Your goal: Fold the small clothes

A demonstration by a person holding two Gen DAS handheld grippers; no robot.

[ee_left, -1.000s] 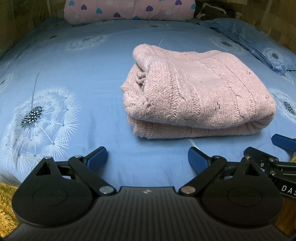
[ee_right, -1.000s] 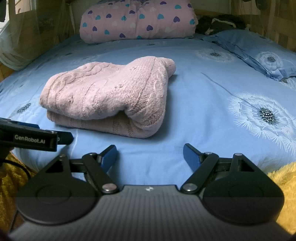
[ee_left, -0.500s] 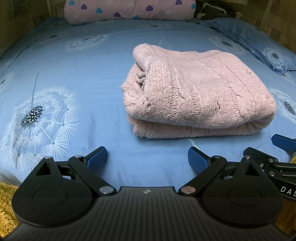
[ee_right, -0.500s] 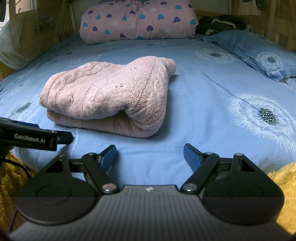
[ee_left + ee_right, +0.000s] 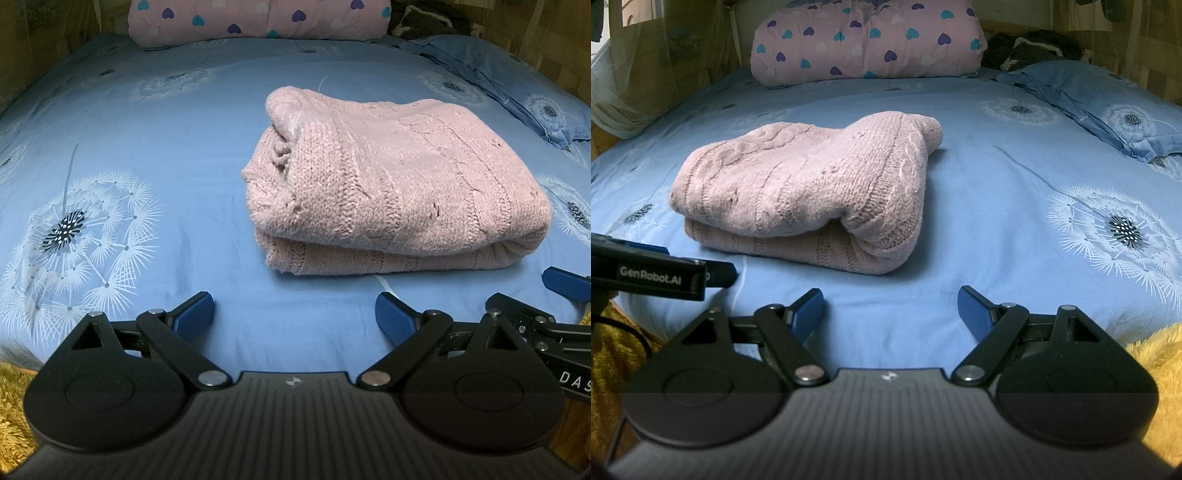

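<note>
Nearest, the left claw (image 5: 294, 314) and the right claw (image 5: 891, 309) both hang with fingers spread wide and nothing between them, low over the near edge of the bed (image 5: 177, 147). Just beyond them lies the sweater (image 5: 399, 184), a pink cable-knit folded into a thick, rounded bundle of stacked layers, its ribbed hem showing along the bottom. It rests on the blue dandelion-print sheet, apart from both claws. Farther back a heart-print quilt (image 5: 868, 40) sits at the head of the bed.
</note>
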